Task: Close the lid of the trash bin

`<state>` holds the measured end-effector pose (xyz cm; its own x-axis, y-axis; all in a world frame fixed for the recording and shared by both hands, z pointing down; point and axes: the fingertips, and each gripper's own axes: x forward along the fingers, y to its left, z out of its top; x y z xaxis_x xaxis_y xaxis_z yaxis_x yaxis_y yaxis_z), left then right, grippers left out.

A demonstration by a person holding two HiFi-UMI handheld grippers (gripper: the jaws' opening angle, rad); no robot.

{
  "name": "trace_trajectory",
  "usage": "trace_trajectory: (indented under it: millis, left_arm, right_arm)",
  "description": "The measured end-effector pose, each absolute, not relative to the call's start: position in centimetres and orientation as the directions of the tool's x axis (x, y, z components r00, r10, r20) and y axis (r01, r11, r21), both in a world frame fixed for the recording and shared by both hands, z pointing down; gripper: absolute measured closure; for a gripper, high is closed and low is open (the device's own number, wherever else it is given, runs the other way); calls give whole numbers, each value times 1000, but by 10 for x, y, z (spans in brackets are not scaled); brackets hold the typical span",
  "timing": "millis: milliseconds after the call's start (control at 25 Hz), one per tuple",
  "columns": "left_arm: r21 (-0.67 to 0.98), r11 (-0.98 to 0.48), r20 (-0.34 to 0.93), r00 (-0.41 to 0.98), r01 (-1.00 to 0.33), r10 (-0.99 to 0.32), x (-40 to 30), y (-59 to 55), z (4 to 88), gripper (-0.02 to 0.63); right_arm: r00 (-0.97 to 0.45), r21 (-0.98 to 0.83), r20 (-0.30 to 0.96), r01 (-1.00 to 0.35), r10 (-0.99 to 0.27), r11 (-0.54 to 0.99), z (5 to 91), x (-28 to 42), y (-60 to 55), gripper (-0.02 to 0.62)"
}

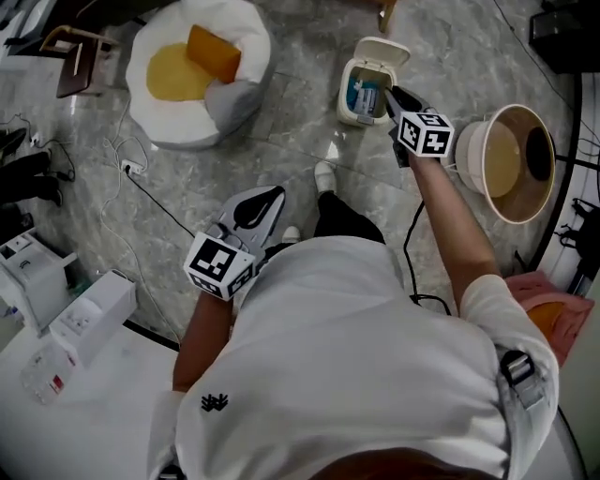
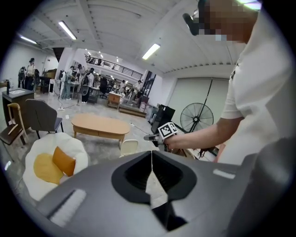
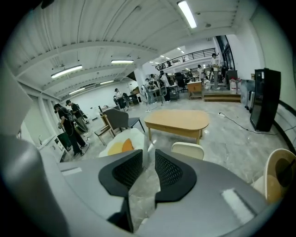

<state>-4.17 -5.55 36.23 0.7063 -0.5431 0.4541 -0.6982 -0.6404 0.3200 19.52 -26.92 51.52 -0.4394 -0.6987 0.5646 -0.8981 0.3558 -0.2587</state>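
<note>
- The trash bin (image 1: 361, 94) stands on the grey marble floor (image 1: 281, 131) in front of you, and it is open.
- Its cream lid (image 1: 386, 52) is raised at the far side of the bin. In the opening you can see something blue and white.
- Your right gripper (image 1: 396, 97) is stretched forward, and its tips are just beside the right edge of the bin. Whether they touch it, I cannot tell.
- In the right gripper view the two jaws are a little apart. Only the floor shows in the gap between them, and the lid appears just to the right of the tips.
- Your left gripper (image 1: 262, 204) is near your body, well apart from the bin, and it points forward.
- In the left gripper view its jaws are together with nothing between them.
- A round white seat (image 1: 234, 28) with an orange cushion (image 1: 214, 52) is on the floor, to the left of the bin.
- A round chair (image 1: 511, 159) with a pale rim is to the right of your right gripper.
</note>
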Motion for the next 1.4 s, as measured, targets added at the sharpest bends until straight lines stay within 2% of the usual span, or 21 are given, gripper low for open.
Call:
trace_trajectory:
  millis: [520, 1000, 1400]
  left_arm:
    - [357, -537, 551, 636, -764, -540, -35, -104, 398, 546]
    - [383, -467, 588, 601, -797, -542, -40, -118, 416, 546]
    - [385, -472, 595, 604, -793, -531, -43, -128, 419, 546]
  right_arm:
    - [-305, -214, 655, -952, -691, 218, 629, 255, -457, 534]
    - [-244, -214, 754, -969, -610, 122, 706, 272, -512, 526]
    - [-261, -284, 765, -957, -589, 55, 719, 275, -510, 526]
